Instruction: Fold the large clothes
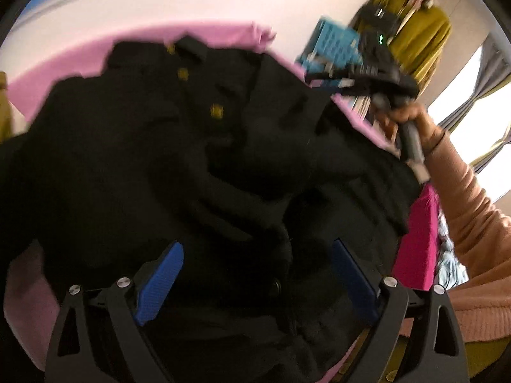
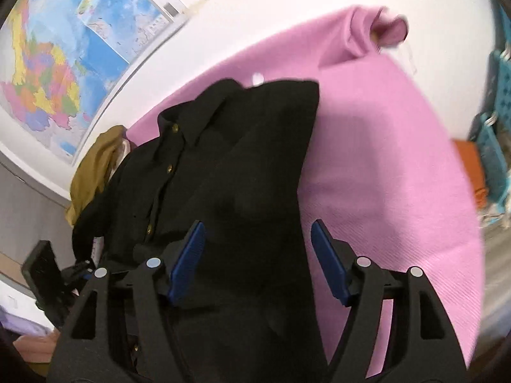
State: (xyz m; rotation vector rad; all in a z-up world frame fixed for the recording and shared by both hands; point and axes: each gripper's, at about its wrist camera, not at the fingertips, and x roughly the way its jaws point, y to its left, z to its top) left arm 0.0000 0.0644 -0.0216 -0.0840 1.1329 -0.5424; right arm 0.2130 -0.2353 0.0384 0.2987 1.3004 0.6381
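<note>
On the counter, over a pink cloth [image 2: 383, 159]: one black shirt [image 2: 255, 166], large, soft, limp, likely light; it lies rumpled, one side folded over its front. Collar and brass buttons [image 2: 169, 168] at the far end. Best hold: a hem or fold edge, pinched thin. My left gripper [image 1: 255, 281] and right gripper [image 2: 257, 255] hover above it, jaws wide, holding nothing.
</note>
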